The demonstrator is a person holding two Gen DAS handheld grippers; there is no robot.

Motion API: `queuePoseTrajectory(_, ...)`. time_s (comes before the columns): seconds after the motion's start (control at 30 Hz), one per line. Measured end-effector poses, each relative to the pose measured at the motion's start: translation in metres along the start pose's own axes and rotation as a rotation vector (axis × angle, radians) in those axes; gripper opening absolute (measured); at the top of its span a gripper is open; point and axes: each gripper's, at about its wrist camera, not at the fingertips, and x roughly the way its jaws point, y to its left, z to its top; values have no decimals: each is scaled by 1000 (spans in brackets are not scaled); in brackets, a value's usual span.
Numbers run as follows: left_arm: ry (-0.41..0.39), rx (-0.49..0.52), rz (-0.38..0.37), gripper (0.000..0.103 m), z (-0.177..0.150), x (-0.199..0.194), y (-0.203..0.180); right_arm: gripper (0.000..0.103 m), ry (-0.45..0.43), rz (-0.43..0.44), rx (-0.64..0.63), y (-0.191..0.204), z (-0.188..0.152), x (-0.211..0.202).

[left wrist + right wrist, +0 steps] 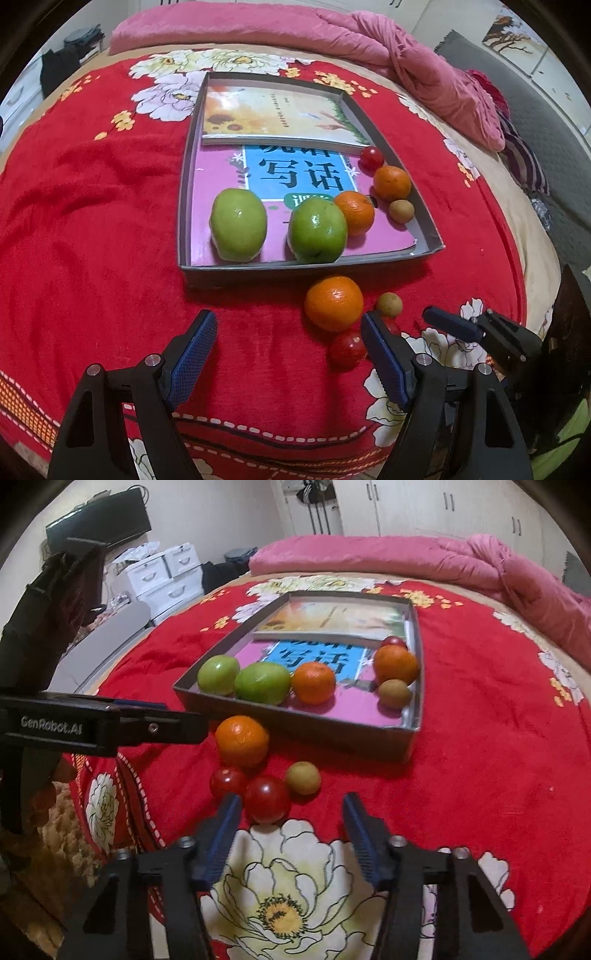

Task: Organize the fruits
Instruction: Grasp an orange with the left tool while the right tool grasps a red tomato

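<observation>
A grey shallow box (207,273) (295,723) on the red bedspread holds two green apples (238,224) (317,230), two oranges (355,212) (391,182), a brown longan (401,211) and a red tomato (371,157). In front of it lie an orange (333,303) (242,741), a longan (388,304) (303,777) and two red tomatoes (266,799) (227,781). My left gripper (288,328) is open and empty, left of the loose fruit. My right gripper (291,808) is open, just before the nearer tomato.
Two books (280,114) line the box bottom. A pink quilt (424,66) lies along the bed's far side. White drawers (162,576) stand left of the bed. The bed edge is close below both grippers.
</observation>
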Motion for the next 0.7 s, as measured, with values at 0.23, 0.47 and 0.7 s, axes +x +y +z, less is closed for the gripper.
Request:
queuePoseTrajectory(0.23, 1, 2, -34, 81, -1, 2, -3, 42, 18, 11, -81, 17, -3, 7)
queuePoseTrajectory(0.47, 9, -7, -46, 81, -2, 6, -2, 31, 24, 15, -98, 18, -3, 15)
queuePoseTrajectory(0.7, 16, -8, -57, 81, -2, 12, -4, 31, 22, 22, -95, 16, 0, 23)
